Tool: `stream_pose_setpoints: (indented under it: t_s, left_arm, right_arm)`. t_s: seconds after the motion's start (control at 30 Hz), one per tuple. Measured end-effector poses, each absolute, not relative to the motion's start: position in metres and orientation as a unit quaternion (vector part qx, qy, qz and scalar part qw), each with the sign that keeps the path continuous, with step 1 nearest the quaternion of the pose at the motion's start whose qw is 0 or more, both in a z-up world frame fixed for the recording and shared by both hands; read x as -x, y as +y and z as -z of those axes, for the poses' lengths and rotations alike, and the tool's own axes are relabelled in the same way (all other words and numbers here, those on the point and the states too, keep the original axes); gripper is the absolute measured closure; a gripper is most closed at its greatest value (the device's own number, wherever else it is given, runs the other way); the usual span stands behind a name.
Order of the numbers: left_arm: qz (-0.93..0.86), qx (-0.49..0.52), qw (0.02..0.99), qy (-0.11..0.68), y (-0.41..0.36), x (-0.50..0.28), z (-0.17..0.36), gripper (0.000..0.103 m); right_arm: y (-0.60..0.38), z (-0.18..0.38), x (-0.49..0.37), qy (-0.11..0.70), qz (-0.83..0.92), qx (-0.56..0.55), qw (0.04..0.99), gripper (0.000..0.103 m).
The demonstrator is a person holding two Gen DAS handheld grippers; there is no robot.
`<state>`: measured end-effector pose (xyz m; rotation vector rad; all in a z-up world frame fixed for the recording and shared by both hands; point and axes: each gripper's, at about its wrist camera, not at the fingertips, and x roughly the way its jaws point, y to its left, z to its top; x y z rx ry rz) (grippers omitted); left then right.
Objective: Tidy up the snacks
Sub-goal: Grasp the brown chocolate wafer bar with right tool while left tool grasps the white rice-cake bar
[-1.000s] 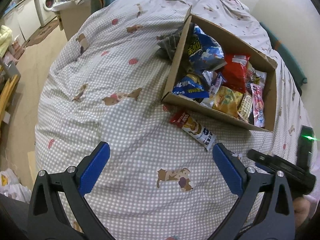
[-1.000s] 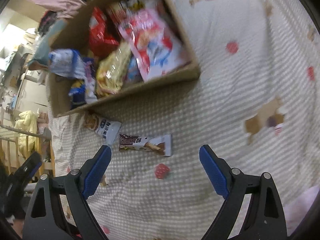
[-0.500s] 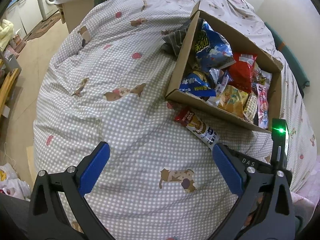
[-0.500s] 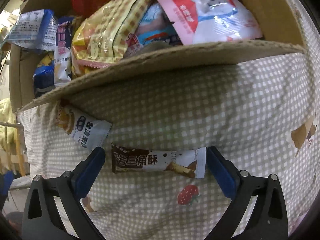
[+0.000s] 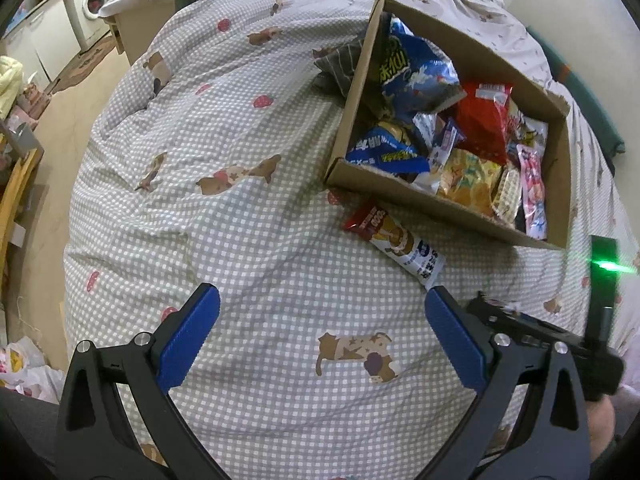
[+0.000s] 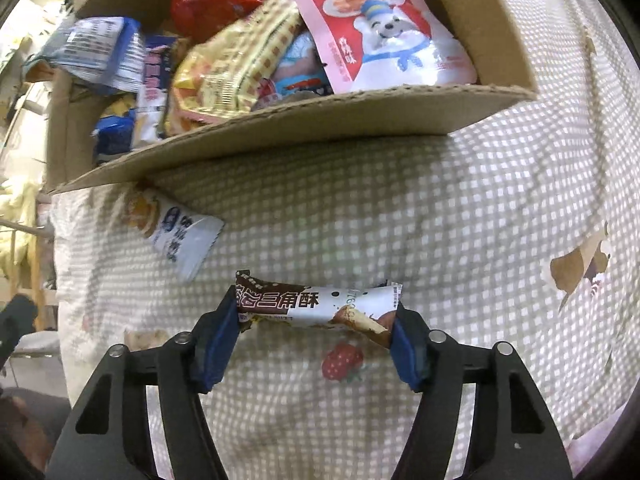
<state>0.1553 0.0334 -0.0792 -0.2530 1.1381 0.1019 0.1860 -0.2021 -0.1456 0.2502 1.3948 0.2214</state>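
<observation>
A cardboard box (image 5: 420, 200) full of snack packets lies on the checked bedspread; it also shows in the right wrist view (image 6: 304, 128). A red and white snack packet (image 5: 394, 240) lies just in front of the box, also in the right wrist view (image 6: 176, 236). My right gripper (image 6: 316, 320) is shut lengthwise on a brown and white wafer bar (image 6: 312, 304), pads at both its ends, low over the bedspread. My left gripper (image 5: 320, 320) is open and empty, above the bedspread before the box. The right gripper's body (image 5: 560, 344) shows at the lower right of the left wrist view.
The bedspread (image 5: 240, 208) has cat and strawberry prints and soft folds. A grey striped cloth (image 5: 340, 68) lies against the box's far left side. The floor, a washing machine (image 5: 90, 8) and a plastic bag (image 5: 20, 368) lie to the left of the bed.
My right gripper has come down to the wafer bar and closed on its two ends. The left gripper has drifted slightly nearer the box, still open.
</observation>
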Motion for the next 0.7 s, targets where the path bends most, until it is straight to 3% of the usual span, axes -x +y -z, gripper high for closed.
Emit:
stream_pose_setpoints:
  t_s: [0.43, 0.7]
  left_arm:
    - [-0.104, 0.182, 0.806, 0.554, -0.029, -0.195, 0.136, 0.002]
    - [-0.142, 0.155, 0.807, 0.552, -0.052, -0.224, 0.159, 0.002]
  right_arm:
    - [-0.277, 0.103, -0.167, 0.59, -0.091, -0.199, 0.777, 0.035]
    - [-0.294, 0.093, -0.173, 0.574, -0.093, -0.221, 0.783, 0.035]
